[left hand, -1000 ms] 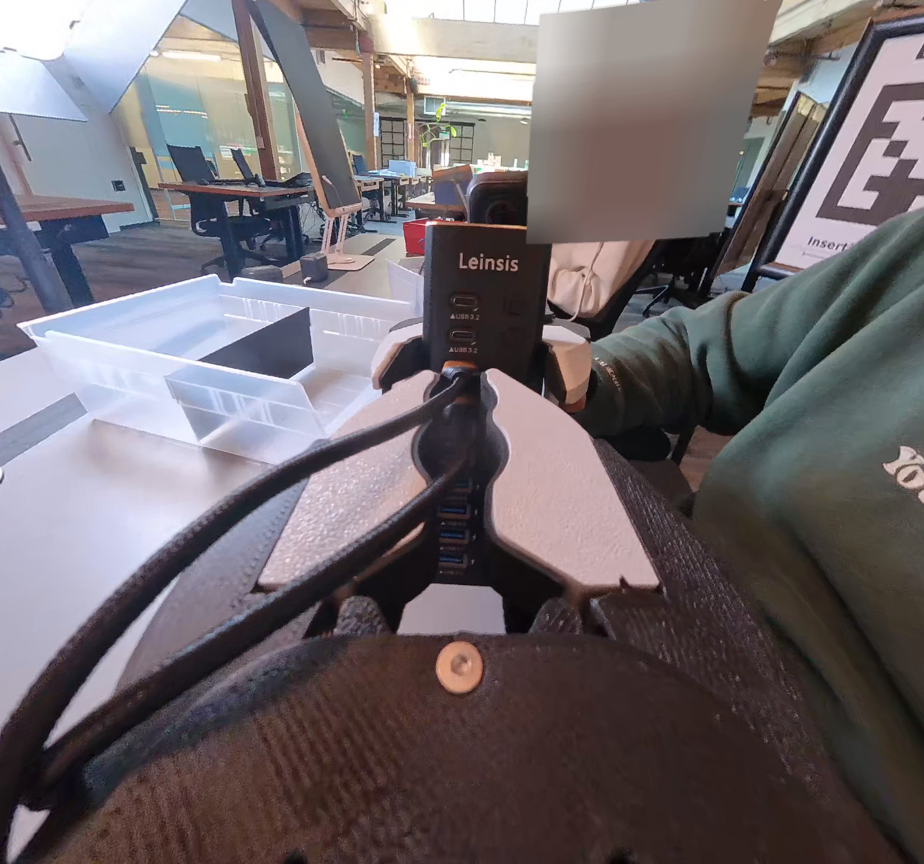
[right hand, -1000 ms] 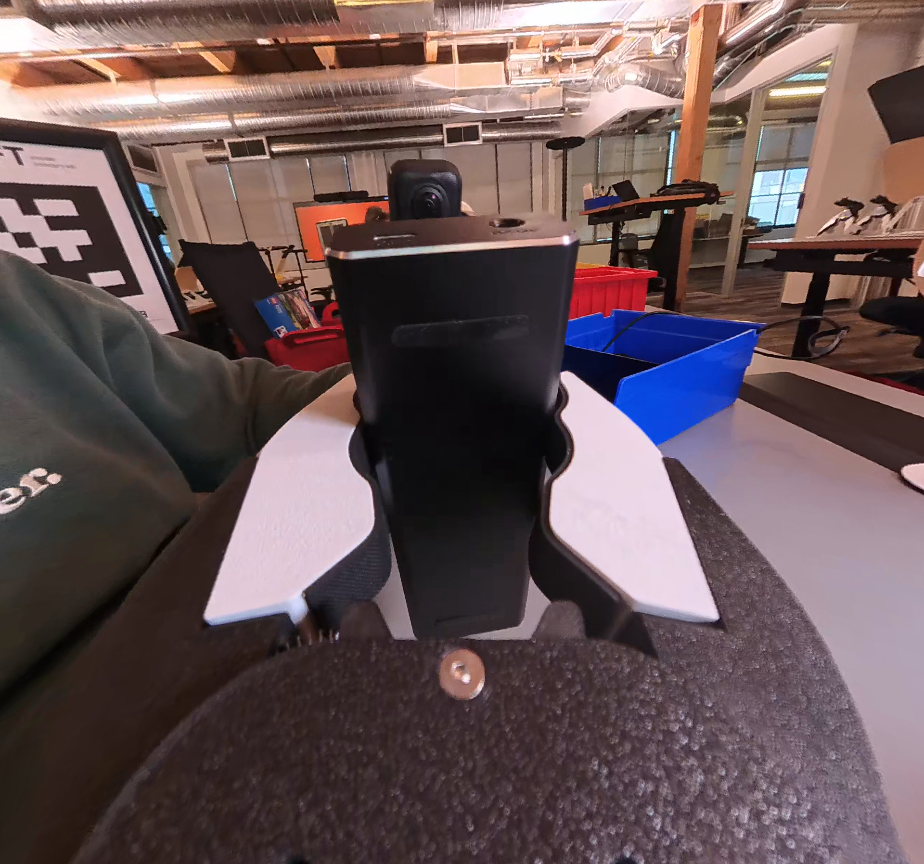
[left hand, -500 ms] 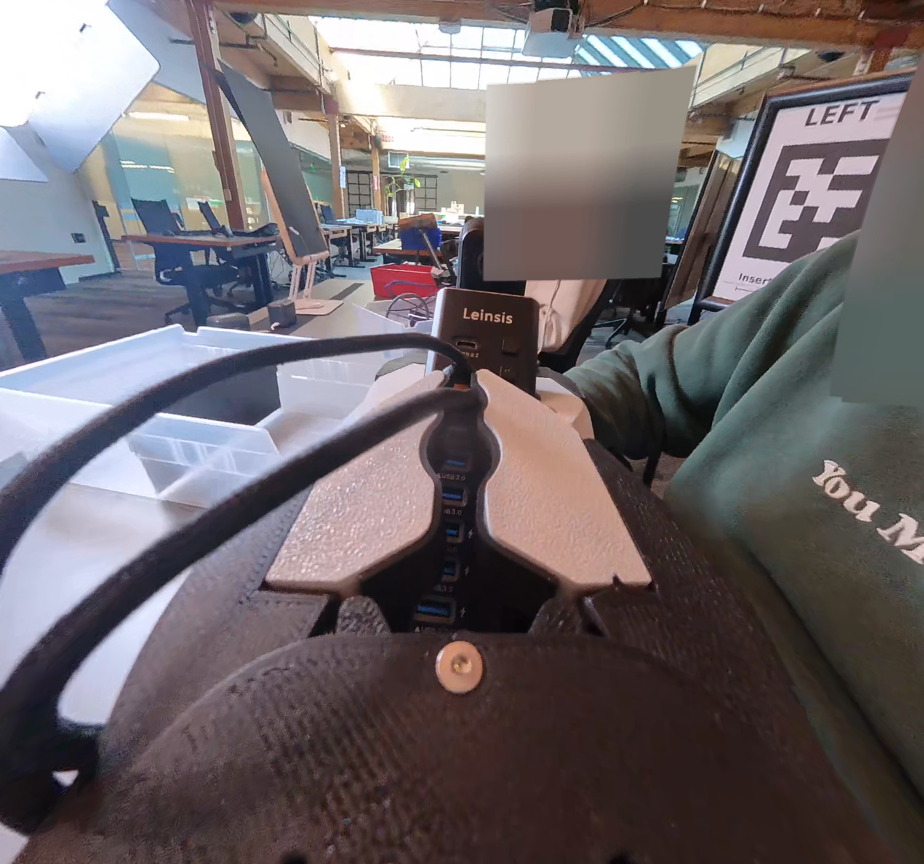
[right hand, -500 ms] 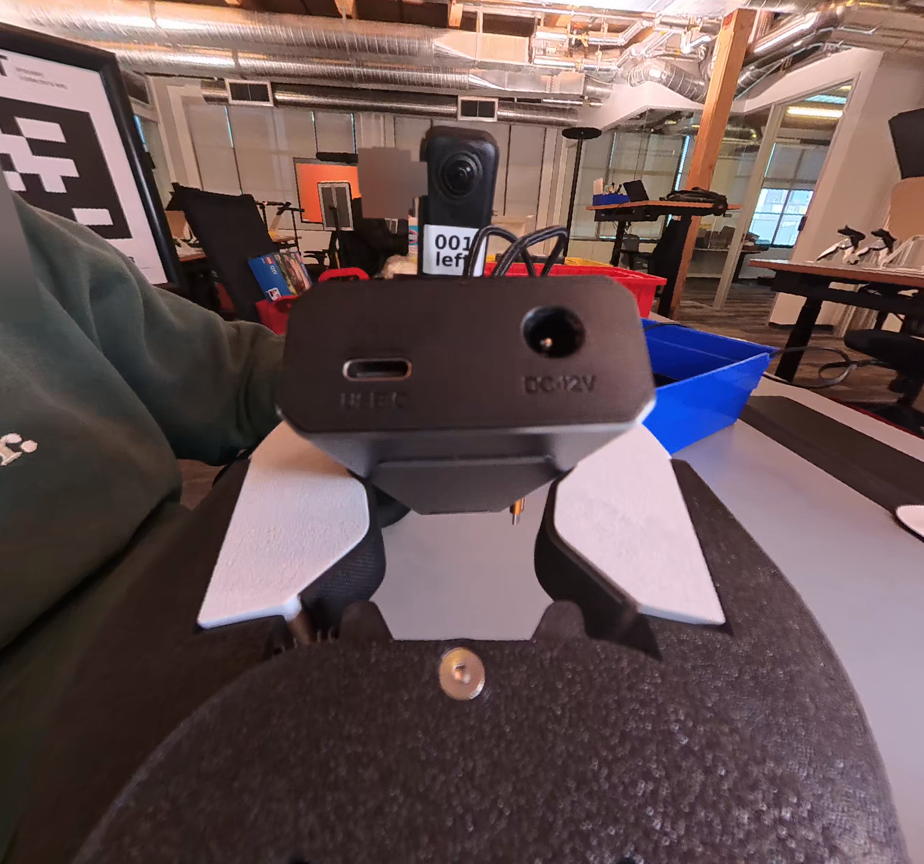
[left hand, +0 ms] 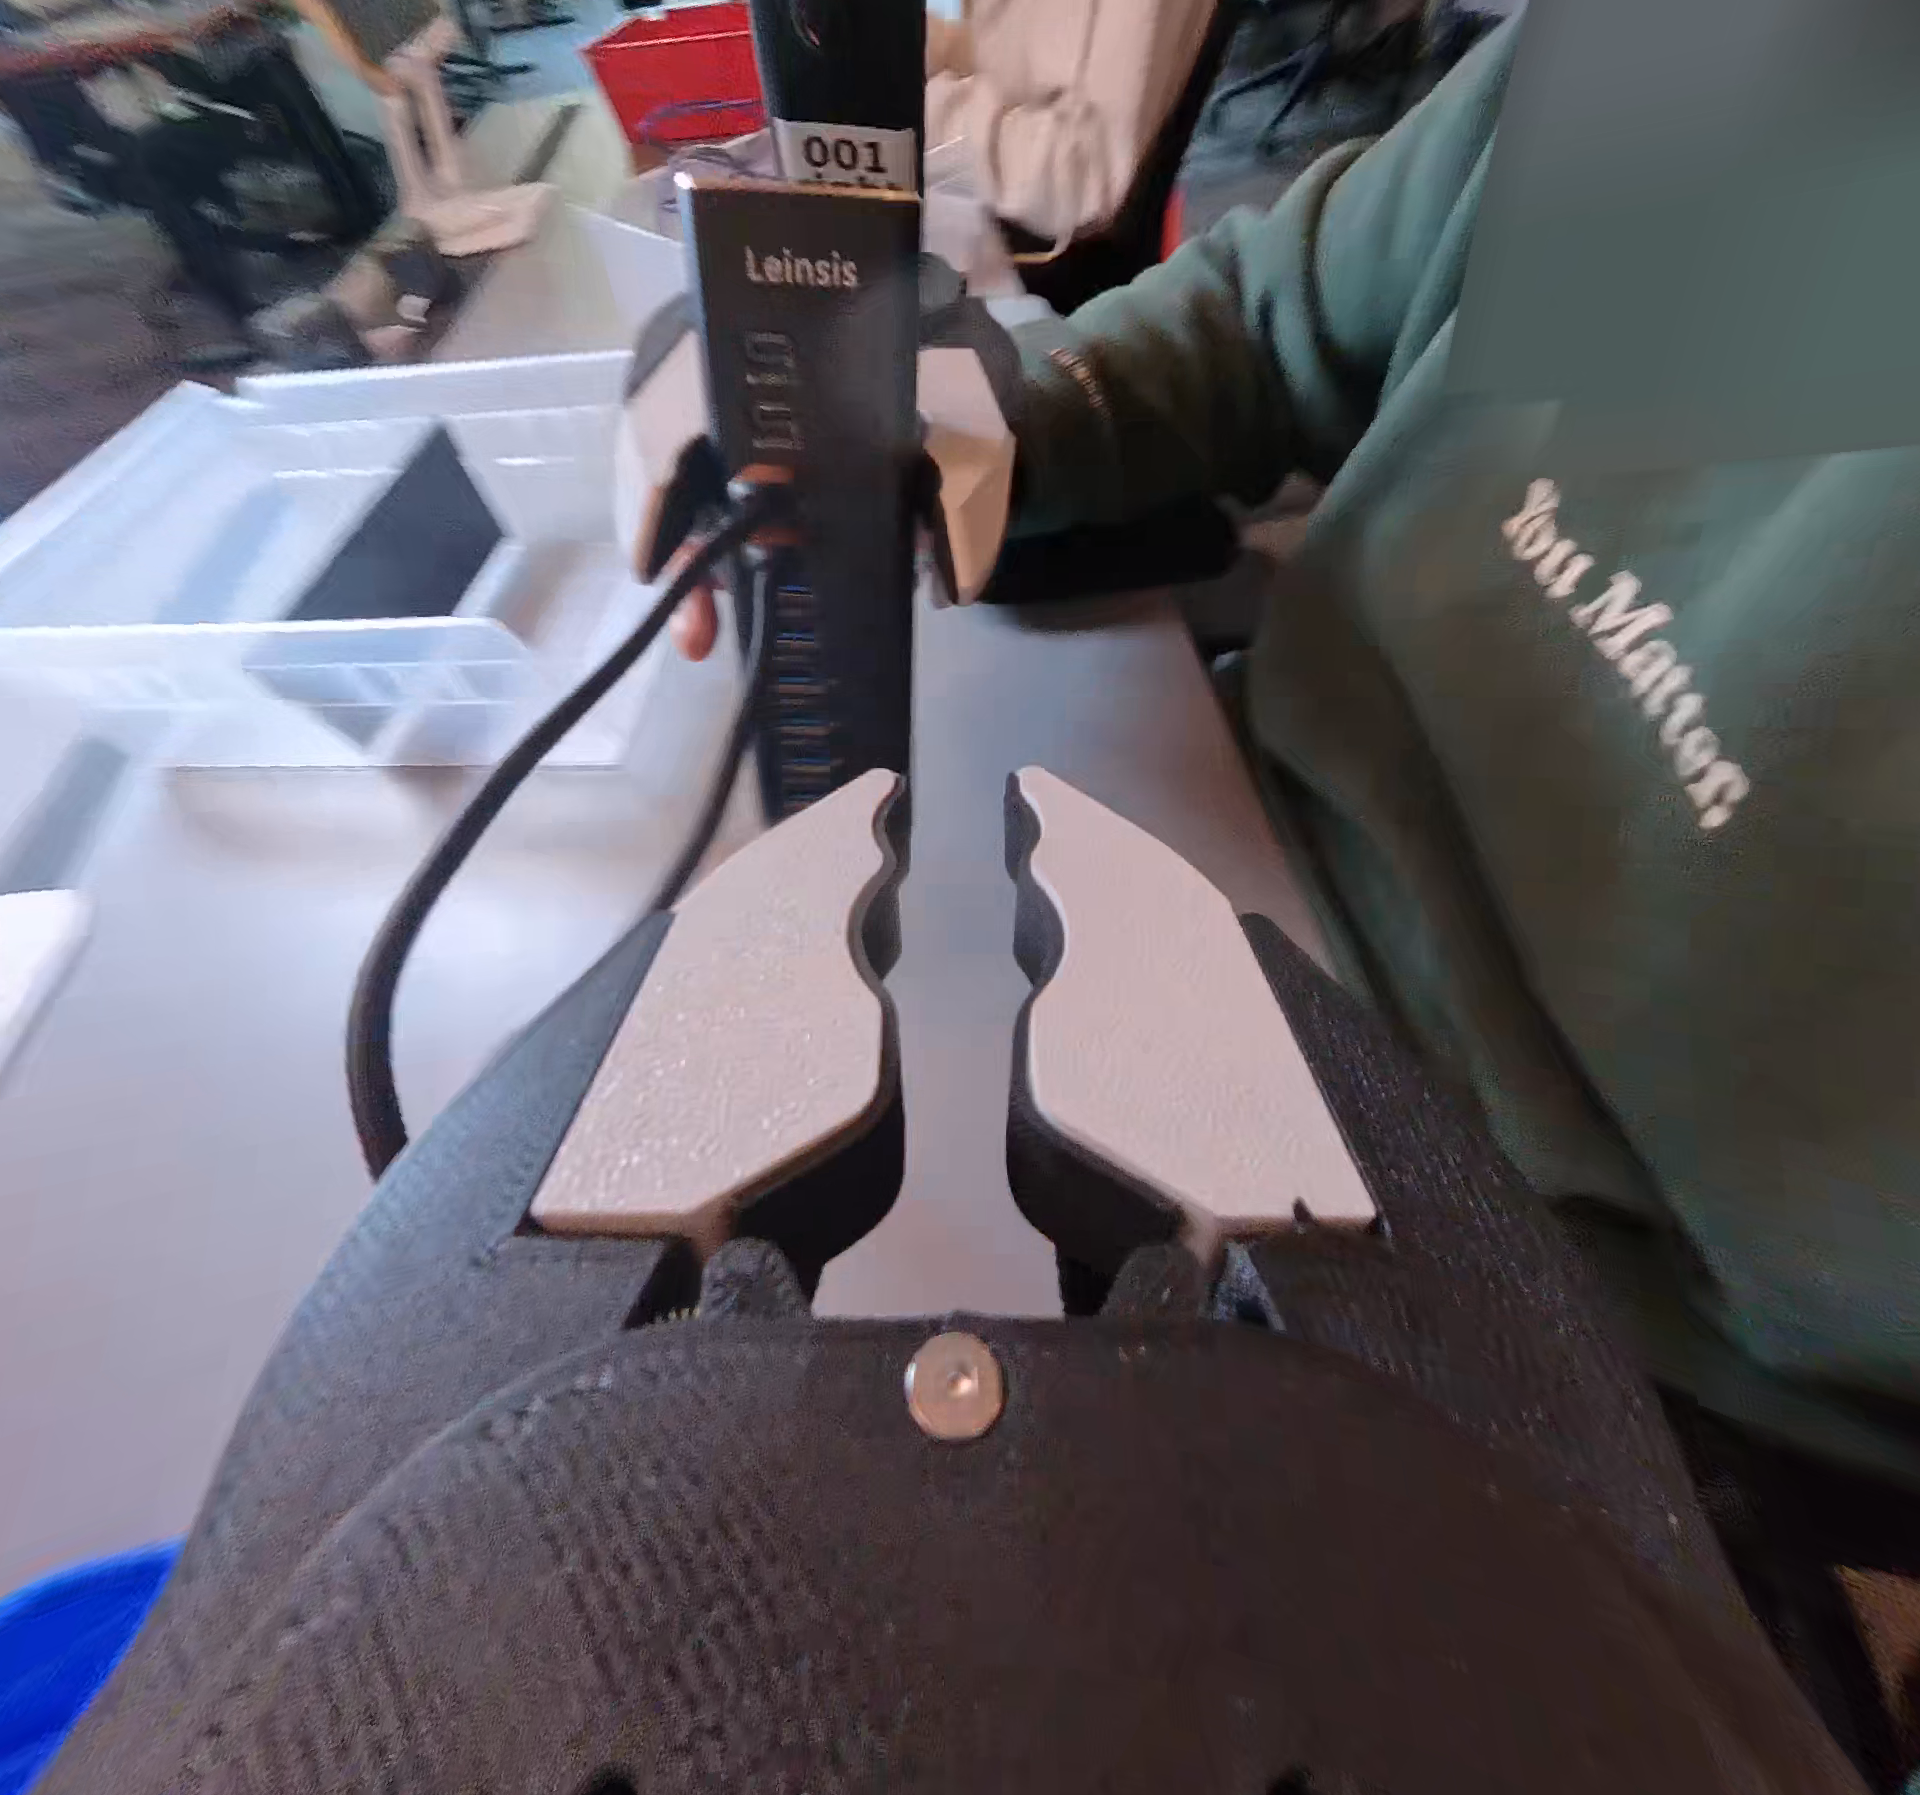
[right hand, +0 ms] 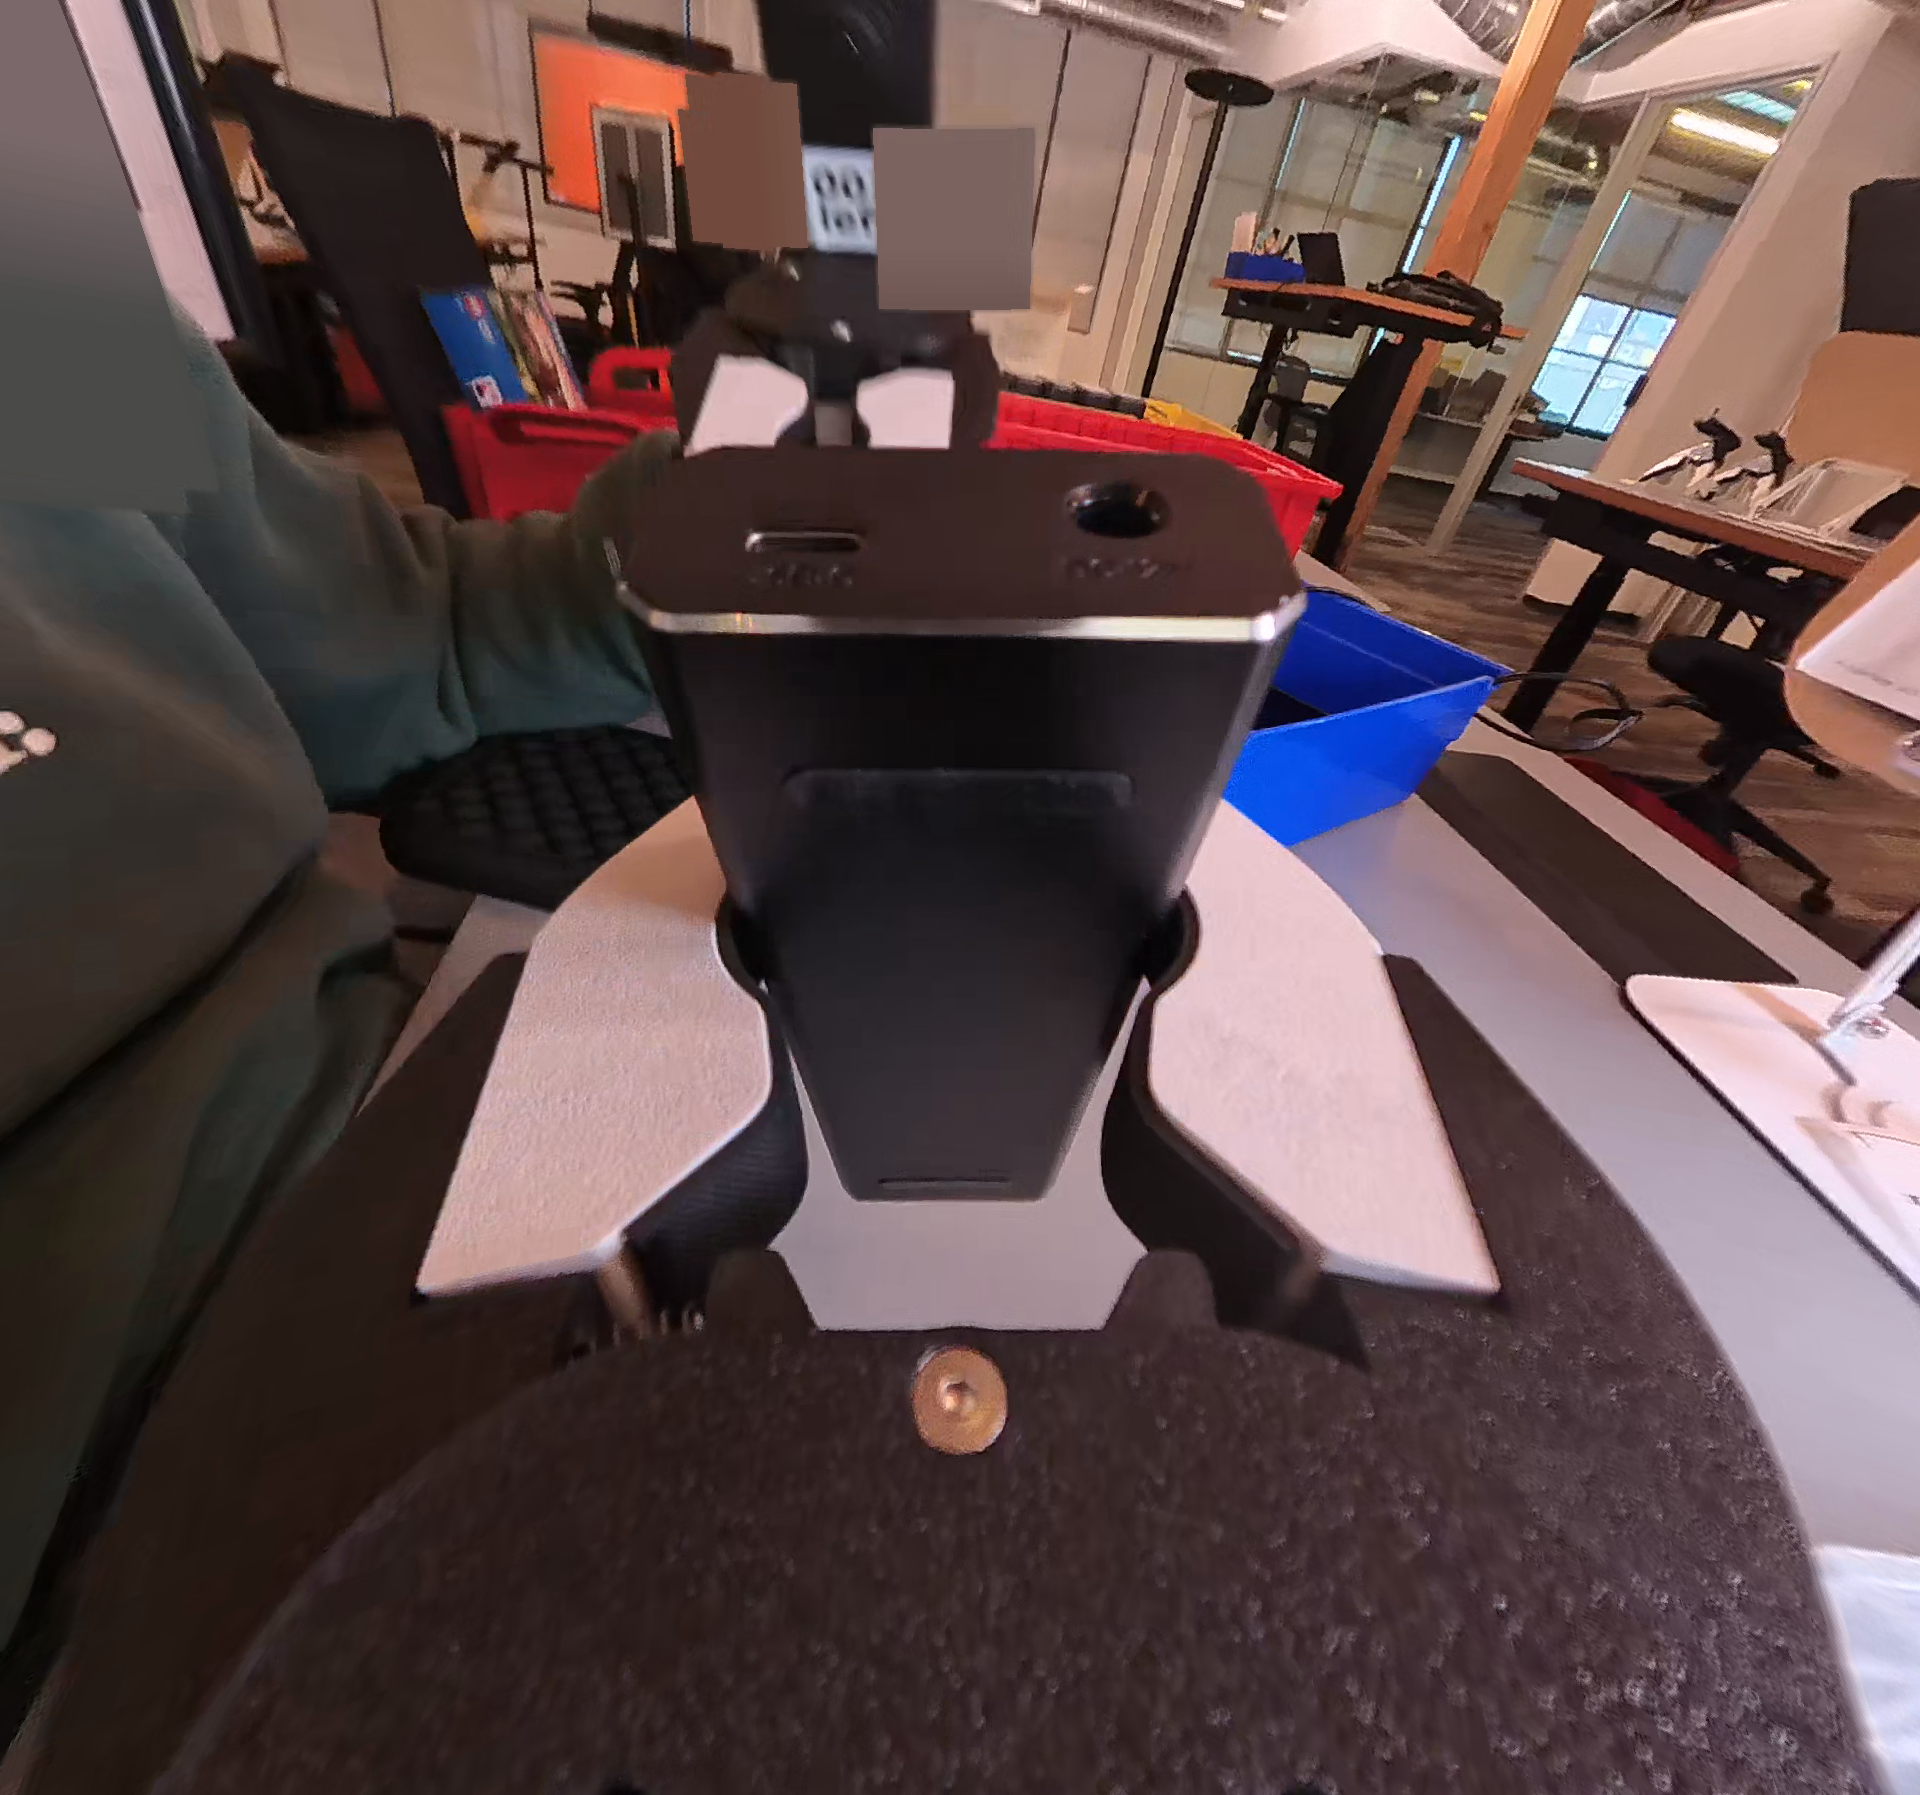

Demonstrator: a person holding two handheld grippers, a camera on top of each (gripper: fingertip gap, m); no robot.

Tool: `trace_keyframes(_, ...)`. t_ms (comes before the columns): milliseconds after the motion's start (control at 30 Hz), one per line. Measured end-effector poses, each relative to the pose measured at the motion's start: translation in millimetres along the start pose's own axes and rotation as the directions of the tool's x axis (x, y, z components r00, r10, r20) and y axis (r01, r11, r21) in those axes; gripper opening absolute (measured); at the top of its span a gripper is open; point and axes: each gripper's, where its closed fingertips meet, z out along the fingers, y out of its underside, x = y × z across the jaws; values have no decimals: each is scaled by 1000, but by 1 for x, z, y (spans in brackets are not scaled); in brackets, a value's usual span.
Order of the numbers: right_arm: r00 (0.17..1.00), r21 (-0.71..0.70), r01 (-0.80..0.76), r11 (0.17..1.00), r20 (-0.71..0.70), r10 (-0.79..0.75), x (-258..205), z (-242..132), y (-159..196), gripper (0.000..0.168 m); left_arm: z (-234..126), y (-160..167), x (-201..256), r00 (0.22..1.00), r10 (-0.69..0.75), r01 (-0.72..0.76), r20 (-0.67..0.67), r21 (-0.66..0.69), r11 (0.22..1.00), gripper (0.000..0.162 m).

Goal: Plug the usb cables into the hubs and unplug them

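A black USB hub (right hand: pixel 956 706) stands upright over the grey table, with my right gripper (right hand: pixel 956 914) shut on its lower body. In the left wrist view the hub (left hand: pixel 821 457) faces me with its row of ports, held by the right gripper (left hand: pixel 816 519). A black cable (left hand: pixel 499 779) is plugged into a port on the hub and loops down to the left. My left gripper (left hand: pixel 951 800) is a little in front of the hub with a narrow gap between its jaws and nothing in them. It also shows beyond the hub in the right wrist view (right hand: pixel 826 415).
A clear plastic bin (left hand: pixel 312 540) sits on the table to the left. A blue bin (right hand: pixel 1351 748) and a red bin (right hand: pixel 540 457) lie behind the hub. A white stand base (right hand: pixel 1766 1049) is on the right. A person's green sleeve (left hand: pixel 1195 374) reaches in. The tips of one gripper are about 8 centimetres away from the tips of the other.
My left gripper has let go of the cable plug, opened a little and drawn back from the hub. The cable stays in its port. The right gripper has tipped the hub back upright.
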Motion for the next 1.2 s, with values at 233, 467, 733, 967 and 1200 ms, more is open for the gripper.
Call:
trace_keyframes(233, 997, -109, 77, 991, 26, -75, -7, 14, 20, 71, 15, -23, -27, 940, 234, -192, 249, -184, 964, 29)
trace_keyframes(467, 988, -170, 151, 974, 18, -150, -12, 15, 31, 71, 68, 13, -36, 941, 325, -260, 96, -412, 873, 17)
trace_keyframes(733, 989, -170, 148, 974, 15, -148, -10, 10, 32, 71, 69, 5, -36, 955, 265, -220, 136, -279, 935, 13)
trace_keyframes(967, 990, -187, 144, 972, 20, -143, -12, 13, 37, 71, 64, 5, -34, 971, 181, -149, 157, -198, 969, 10)
trace_keyframes(1200, 993, -173, 118, 978, 22, -116, -12, 17, 38, 71, 59, 9, -34, 974, 136, -104, 183, -175, 979, 7)
